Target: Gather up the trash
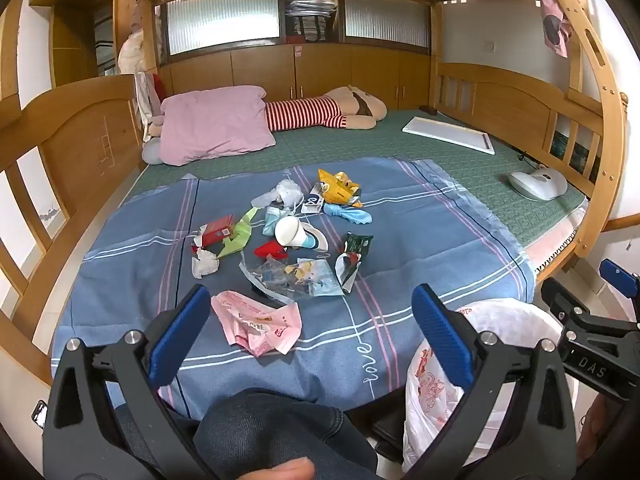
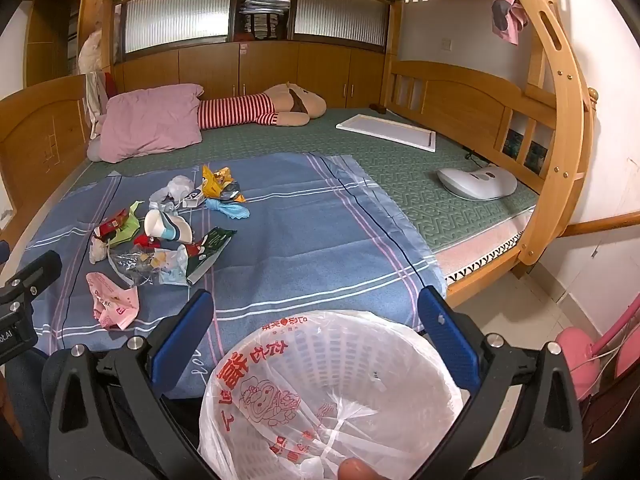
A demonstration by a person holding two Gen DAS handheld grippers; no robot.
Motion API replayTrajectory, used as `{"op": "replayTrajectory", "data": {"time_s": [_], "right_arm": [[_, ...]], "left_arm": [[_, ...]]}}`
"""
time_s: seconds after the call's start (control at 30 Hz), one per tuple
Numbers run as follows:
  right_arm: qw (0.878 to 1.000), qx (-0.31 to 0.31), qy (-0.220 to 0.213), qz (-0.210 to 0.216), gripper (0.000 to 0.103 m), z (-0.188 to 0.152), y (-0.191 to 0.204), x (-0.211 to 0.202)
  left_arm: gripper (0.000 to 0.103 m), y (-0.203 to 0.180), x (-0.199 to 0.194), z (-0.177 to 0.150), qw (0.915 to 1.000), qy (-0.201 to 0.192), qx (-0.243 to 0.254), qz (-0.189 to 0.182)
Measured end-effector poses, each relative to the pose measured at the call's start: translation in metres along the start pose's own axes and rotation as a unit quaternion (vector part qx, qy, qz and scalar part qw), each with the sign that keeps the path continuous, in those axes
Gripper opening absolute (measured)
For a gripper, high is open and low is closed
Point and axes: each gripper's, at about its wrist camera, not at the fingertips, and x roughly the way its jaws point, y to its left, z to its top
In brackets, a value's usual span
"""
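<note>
Trash: a loose heap of wrappers, tissue and packets lies on the blue striped blanket (image 1: 420,216) in the middle of the bed.
Paper cup (image 1: 289,231): on its side in the heap, open mouth turned toward the left headboard side and slightly toward the camera, long axis running left to right across the blanket.
Pink wrapper (image 1: 258,322): crumpled flat at the near edge of the heap, just ahead of the left claw.
Green packet (image 1: 352,260): lying at the heap's right side, long axis running from near to far.
Bin (image 2: 344,384): white basket lined with a printed plastic bag, mouth up, beside the bed's near edge.
Left claw (image 1: 316,328): jaws wide, nothing between them, tilted down toward the blanket above a knee in dark denim.
Right claw (image 2: 316,332): jaws wide, nothing gripped, angled down over the bin's rim.
</note>
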Motion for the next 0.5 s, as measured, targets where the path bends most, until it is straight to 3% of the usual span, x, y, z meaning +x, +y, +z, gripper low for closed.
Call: {"op": "replayTrajectory", "data": {"time_s": [0.5], "right_arm": [[1.0,0.006,-0.001,0.003,0.1,0.0029,-0.0055,-0.0016]], "left_arm": [[0.1,0.0045,0.0045,-0.0057,0.9999,0.011,-0.009,0.005]]}}
